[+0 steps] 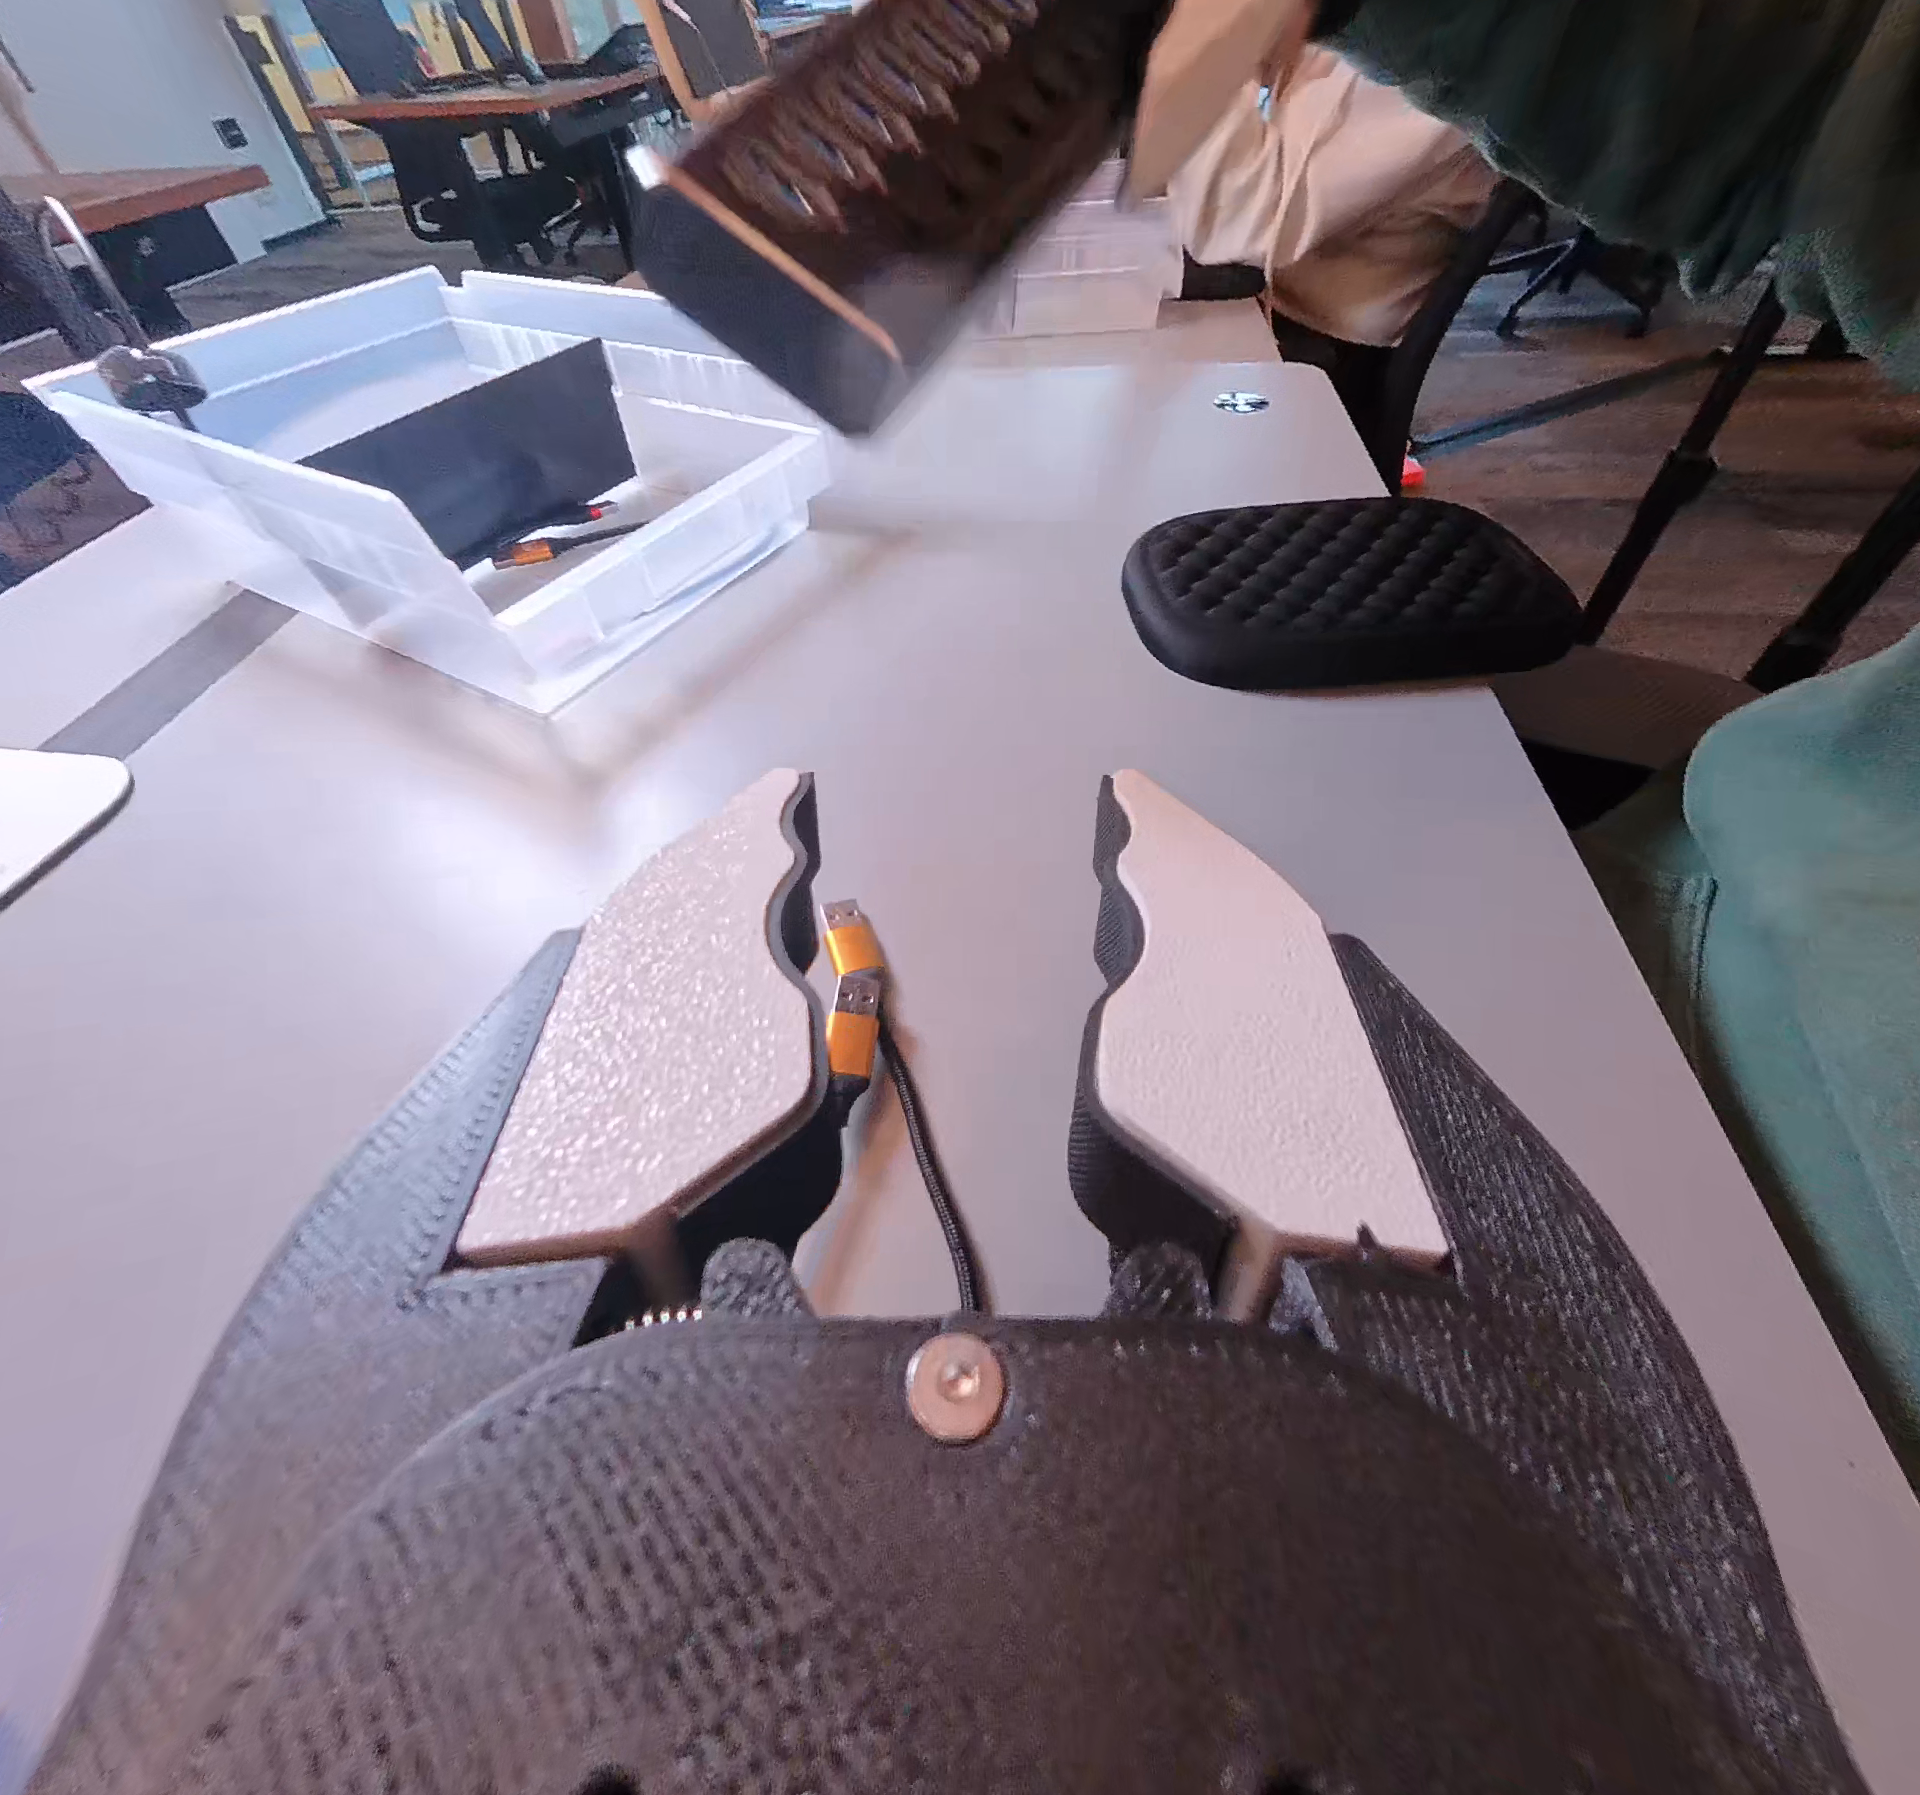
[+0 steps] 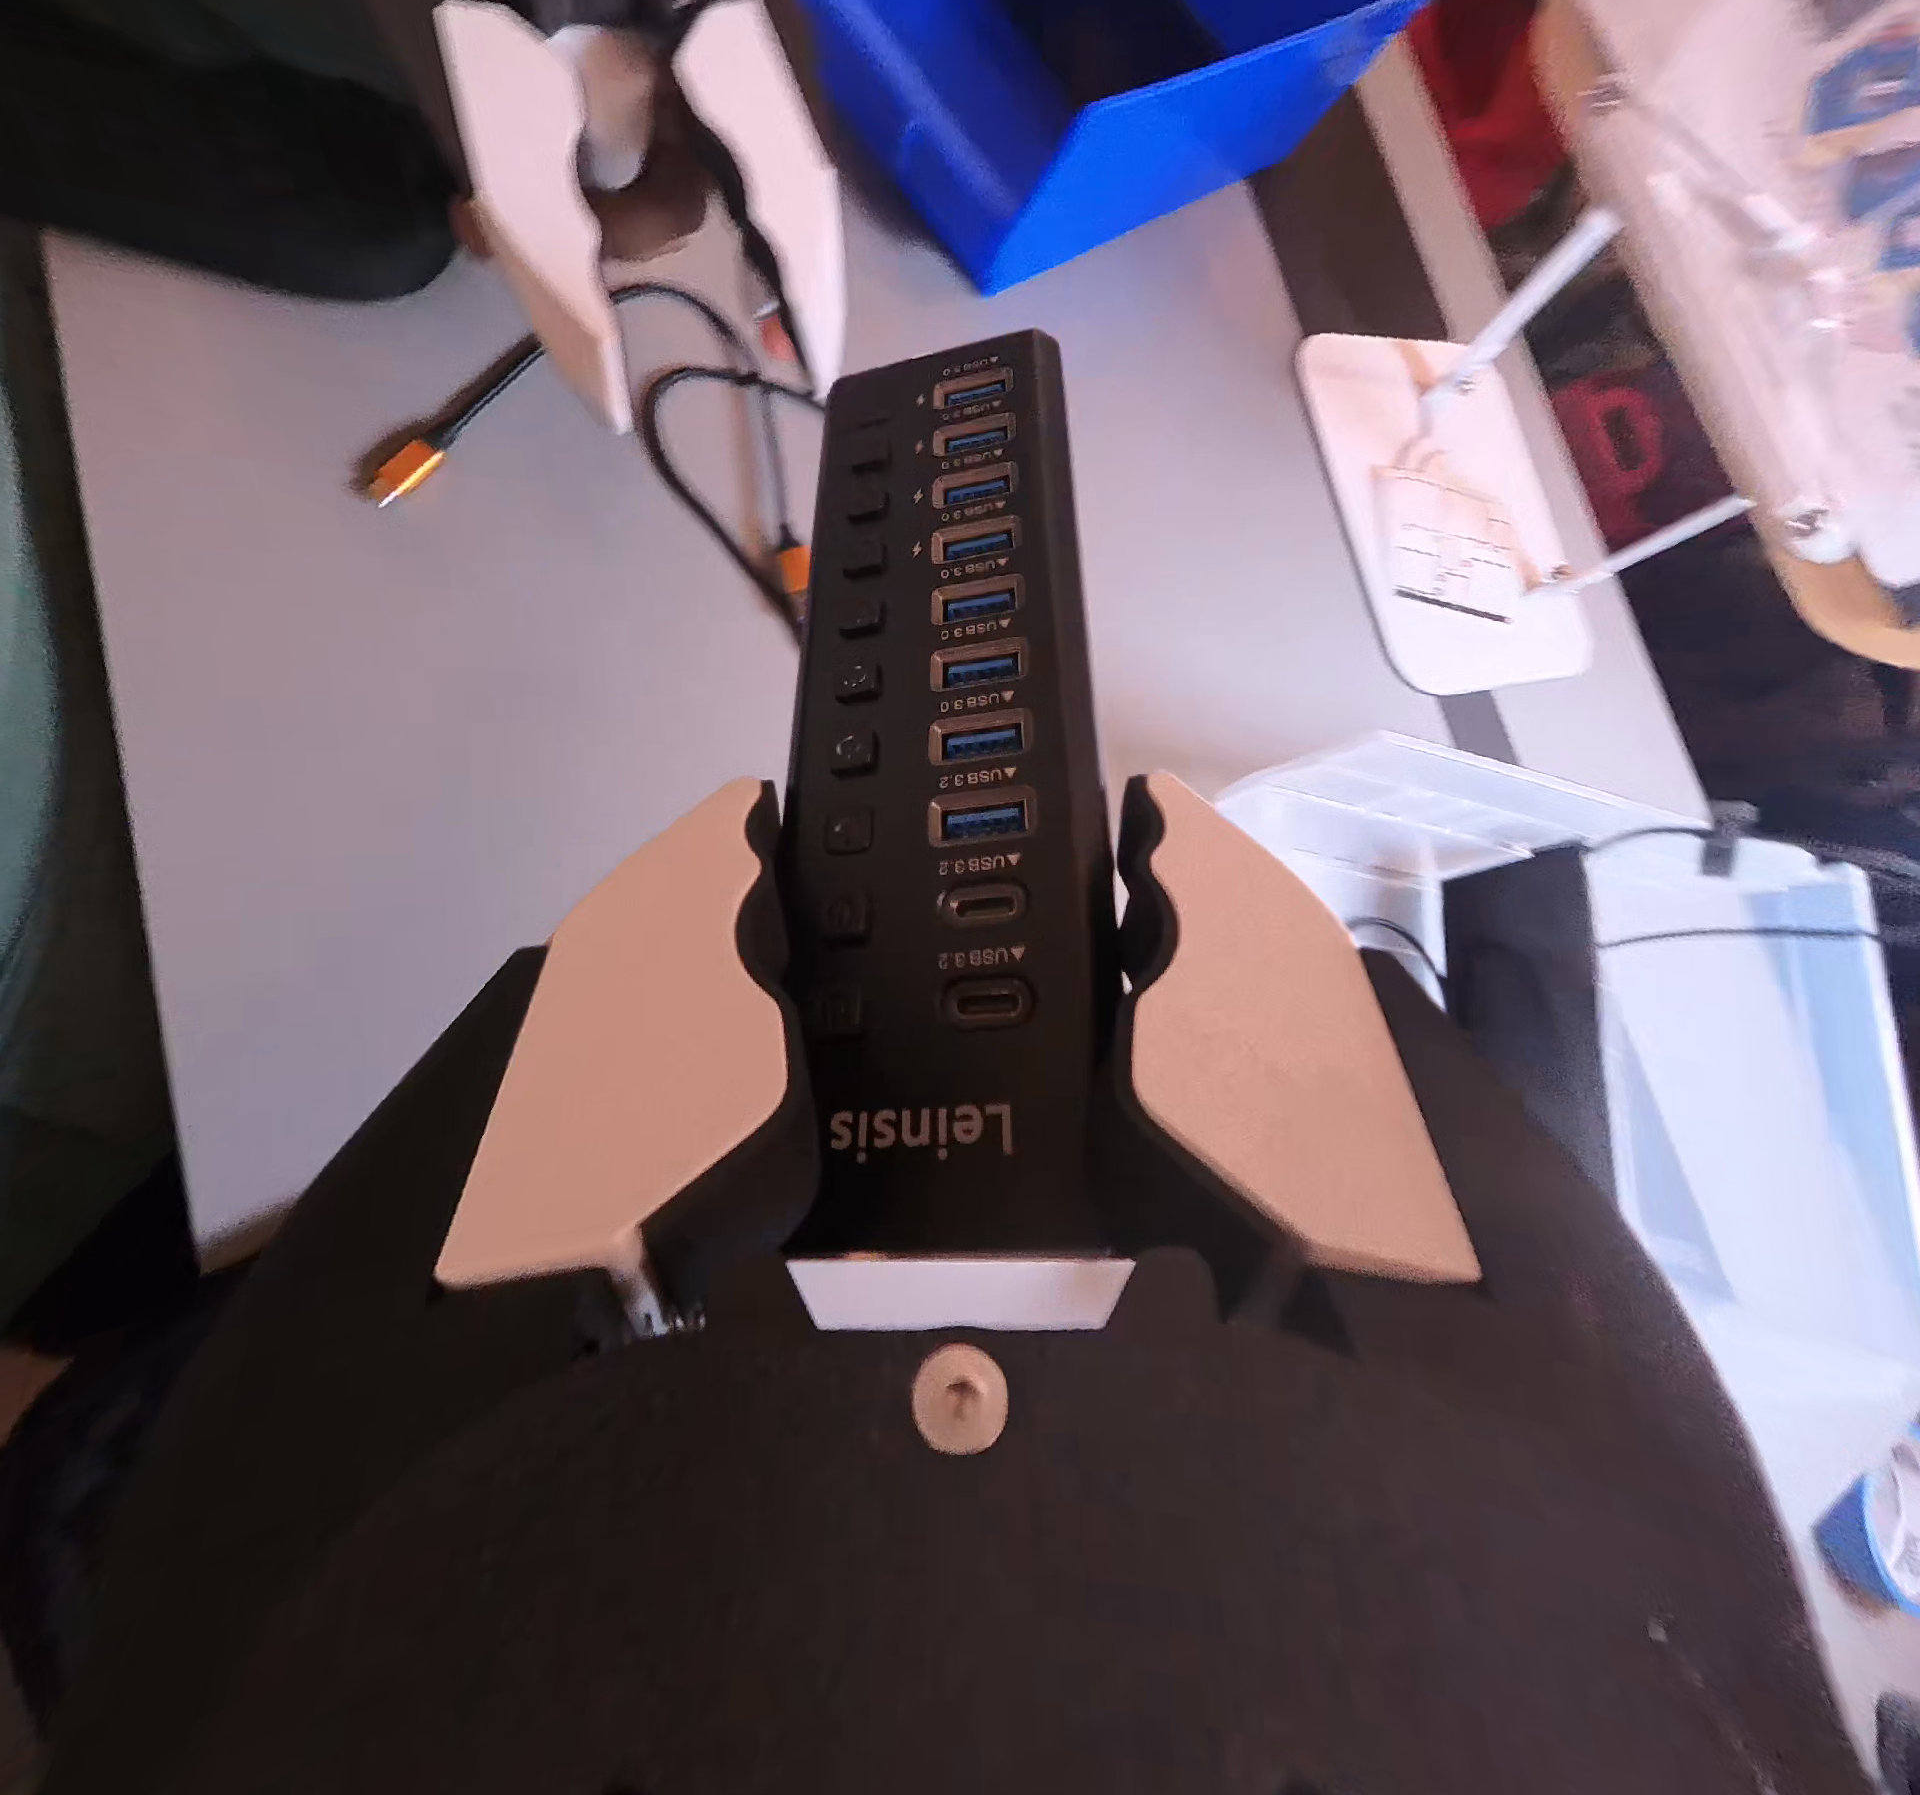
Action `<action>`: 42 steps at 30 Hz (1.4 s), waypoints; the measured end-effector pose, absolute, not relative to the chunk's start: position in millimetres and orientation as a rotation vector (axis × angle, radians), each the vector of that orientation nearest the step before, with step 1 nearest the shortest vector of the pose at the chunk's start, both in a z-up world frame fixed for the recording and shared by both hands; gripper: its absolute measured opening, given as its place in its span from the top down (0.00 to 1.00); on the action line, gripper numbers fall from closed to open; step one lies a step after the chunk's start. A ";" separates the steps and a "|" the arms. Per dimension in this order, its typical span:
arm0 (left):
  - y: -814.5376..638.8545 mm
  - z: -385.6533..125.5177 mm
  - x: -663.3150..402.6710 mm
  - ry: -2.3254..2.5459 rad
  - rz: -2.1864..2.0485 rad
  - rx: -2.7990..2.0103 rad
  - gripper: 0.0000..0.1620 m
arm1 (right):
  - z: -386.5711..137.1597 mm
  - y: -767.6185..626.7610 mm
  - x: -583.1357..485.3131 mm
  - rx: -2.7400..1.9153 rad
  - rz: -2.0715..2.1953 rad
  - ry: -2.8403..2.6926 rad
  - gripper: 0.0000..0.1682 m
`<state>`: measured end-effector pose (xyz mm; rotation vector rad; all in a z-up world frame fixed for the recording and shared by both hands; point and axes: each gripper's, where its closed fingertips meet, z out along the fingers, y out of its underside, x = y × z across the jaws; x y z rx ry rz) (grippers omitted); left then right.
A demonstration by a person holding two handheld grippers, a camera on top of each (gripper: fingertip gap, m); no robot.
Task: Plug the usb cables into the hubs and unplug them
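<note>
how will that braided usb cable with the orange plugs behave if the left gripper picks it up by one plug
The usb cable looks braided and lies in loose curves, so it will probably droop and trail. Its orange plugs look rigid, likely giving the open left gripper a firm grip. It seems light.

My surface [image 1: 1039, 602] is pale grey and smooth. On it lie two black braided cables with orange plugs [image 1: 854, 976] side by side, a clear plastic bin [image 1: 582, 602] with a black divider further off, a blue bin [image 2: 1091, 114] at the far edge, and a white stand base [image 2: 1455, 540]
</note>
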<state>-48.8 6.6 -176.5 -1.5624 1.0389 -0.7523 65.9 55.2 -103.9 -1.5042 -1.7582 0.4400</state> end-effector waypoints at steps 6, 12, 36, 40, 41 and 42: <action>10.3 -178.8 -48.5 1.026 -0.739 -1.561 0.69 | -42.1 152.7 97.6 -1.571 0.365 -1.314 0.62; 11.6 -182.8 -48.7 1.031 -0.726 -1.564 0.71 | -56.1 256.7 136.6 -1.700 0.283 -1.012 0.63; 34.0 -210.5 -66.9 1.001 -0.714 -1.648 0.74 | -218.8 420.9 135.9 -2.329 -0.010 -1.228 0.61; 38.2 -205.4 -71.1 0.962 -0.703 -1.640 0.74 | -195.5 421.7 134.4 -2.233 -0.086 -1.210 0.61; 38.9 -204.2 -71.7 0.955 -0.698 -1.636 0.74 | -186.3 417.5 130.5 -2.206 -0.066 -1.196 0.60; 39.5 -202.9 -72.4 0.950 -0.691 -1.633 0.74 | -175.7 412.3 125.7 -2.167 -0.047 -1.189 0.60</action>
